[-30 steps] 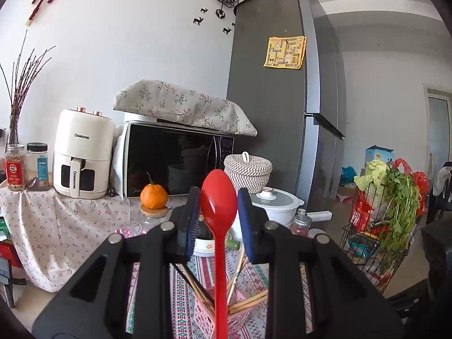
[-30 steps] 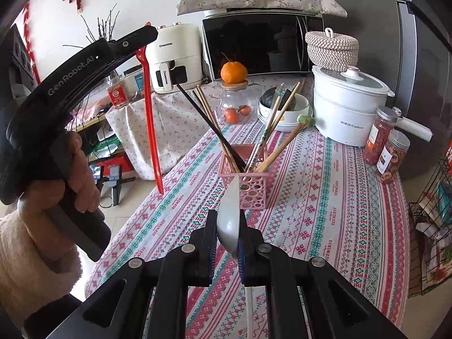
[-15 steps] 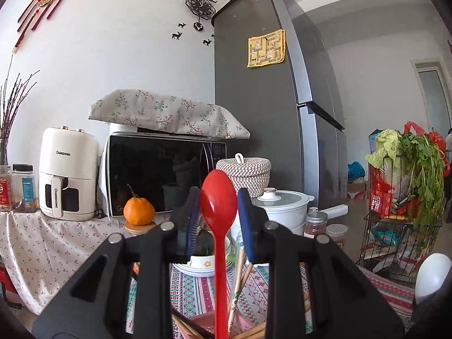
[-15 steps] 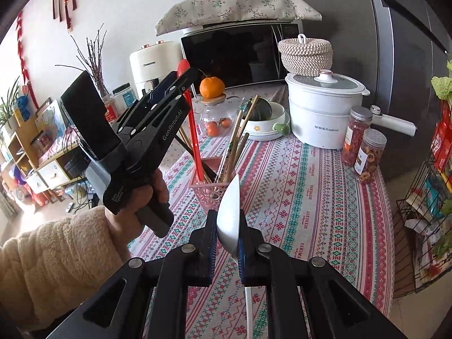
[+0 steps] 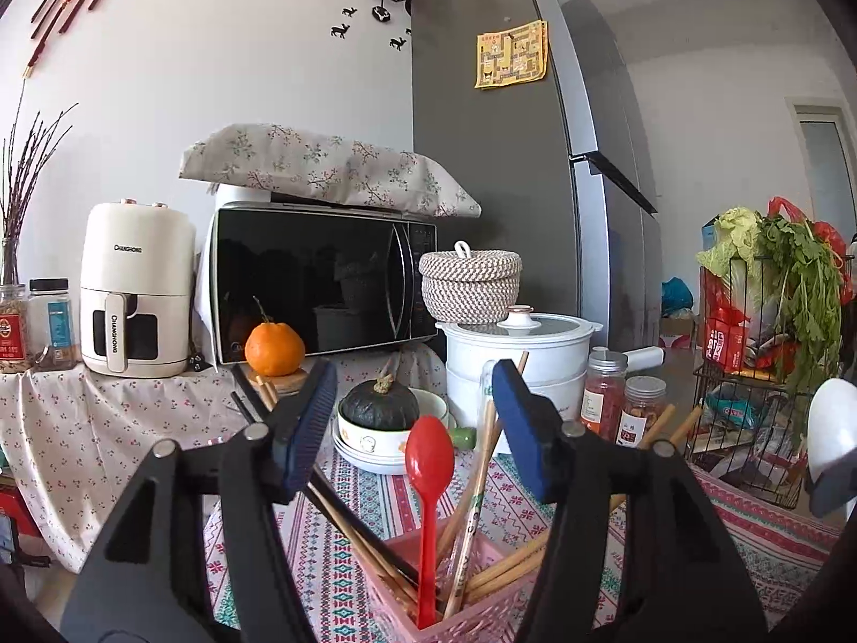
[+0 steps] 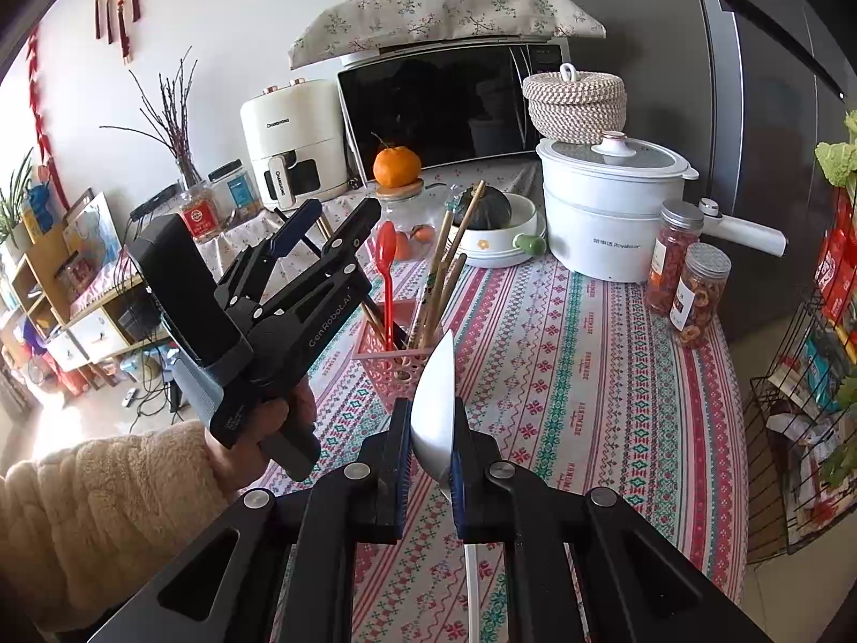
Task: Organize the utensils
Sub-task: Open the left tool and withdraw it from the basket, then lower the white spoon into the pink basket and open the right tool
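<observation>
A: Left of frame, right wrist view?
B: Left gripper (image 6: 335, 219), jaws spread, released, above the pink basket (image 6: 399, 367); the red spoon (image 6: 385, 260) stands in it among chopsticks (image 6: 442, 268).
A: Lower centre?
B: Right gripper (image 6: 431, 458) clenched on the white spoon (image 6: 436, 402), near the basket.

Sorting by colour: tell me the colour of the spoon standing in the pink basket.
Red. The spoon stands bowl-up in the pink basket; clearest in the left wrist view.

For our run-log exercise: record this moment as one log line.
left gripper: open | red spoon: standing in pink basket | right gripper: shut on white spoon
</observation>
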Motion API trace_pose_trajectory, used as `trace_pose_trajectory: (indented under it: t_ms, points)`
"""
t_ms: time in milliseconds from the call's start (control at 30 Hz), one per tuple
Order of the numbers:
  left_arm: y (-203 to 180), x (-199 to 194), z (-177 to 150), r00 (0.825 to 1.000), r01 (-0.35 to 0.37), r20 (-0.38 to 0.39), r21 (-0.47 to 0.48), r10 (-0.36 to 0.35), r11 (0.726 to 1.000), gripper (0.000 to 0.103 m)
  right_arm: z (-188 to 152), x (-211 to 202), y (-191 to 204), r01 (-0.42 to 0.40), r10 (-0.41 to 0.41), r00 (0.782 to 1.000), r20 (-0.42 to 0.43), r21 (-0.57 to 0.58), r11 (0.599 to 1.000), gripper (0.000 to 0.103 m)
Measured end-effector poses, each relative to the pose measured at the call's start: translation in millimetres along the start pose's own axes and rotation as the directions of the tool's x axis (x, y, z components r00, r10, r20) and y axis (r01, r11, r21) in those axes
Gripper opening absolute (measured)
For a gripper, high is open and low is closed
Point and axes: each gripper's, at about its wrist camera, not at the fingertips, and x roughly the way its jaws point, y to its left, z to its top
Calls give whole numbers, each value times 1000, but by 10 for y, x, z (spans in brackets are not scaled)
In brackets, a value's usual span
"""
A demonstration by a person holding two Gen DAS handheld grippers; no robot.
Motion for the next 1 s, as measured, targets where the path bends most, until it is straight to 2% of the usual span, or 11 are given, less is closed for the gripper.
trace_pose_trajectory:
  t_ms: [233,367,433,467,600,633,700,733,767,800,1000]
  points:
    - [110,-329,283,993,10,-116,-34,-14,999,62,109,-129,-10,-23,16,995,96,70,997,12]
    - [311,-484,401,967,-26,-256,-81,4,996,66,234,-166,39,-44,24,985,169,112,993,12]
    - [419,-510,397,928,-37,-374,-93,-1,995,75,325,-170,93,-61,32,977,212,128,990,12]
    - [474,-509,360,893,-41,-450,-98,-7,994,77,376,-170,131,-70,37,971,237,130,989,12]
    - [695,-568,75,725,-68,-688,-131,-42,989,77,574,-106,311,-100,52,939,341,124,987,12]
    - [737,-606,0,700,-69,-713,-126,-42,990,77,630,-57,359,-107,55,930,364,126,986,12]
    - [825,-718,-134,688,-84,-725,-116,-27,990,77,718,59,452,-113,51,913,405,133,985,12]
    - [866,-740,-200,672,-99,-740,-115,-19,988,77,749,124,494,-110,41,904,426,138,984,12]
    - [901,-734,-246,643,-102,-765,-125,-31,987,77,769,186,532,-103,28,893,449,144,984,12]
    - [935,-723,-271,625,-91,-778,-147,-58,985,77,781,249,564,-93,11,883,470,150,984,12]
    - [1064,-768,-276,620,-57,-781,-141,-76,988,77,788,720,659,-35,-68,846,529,183,982,12]
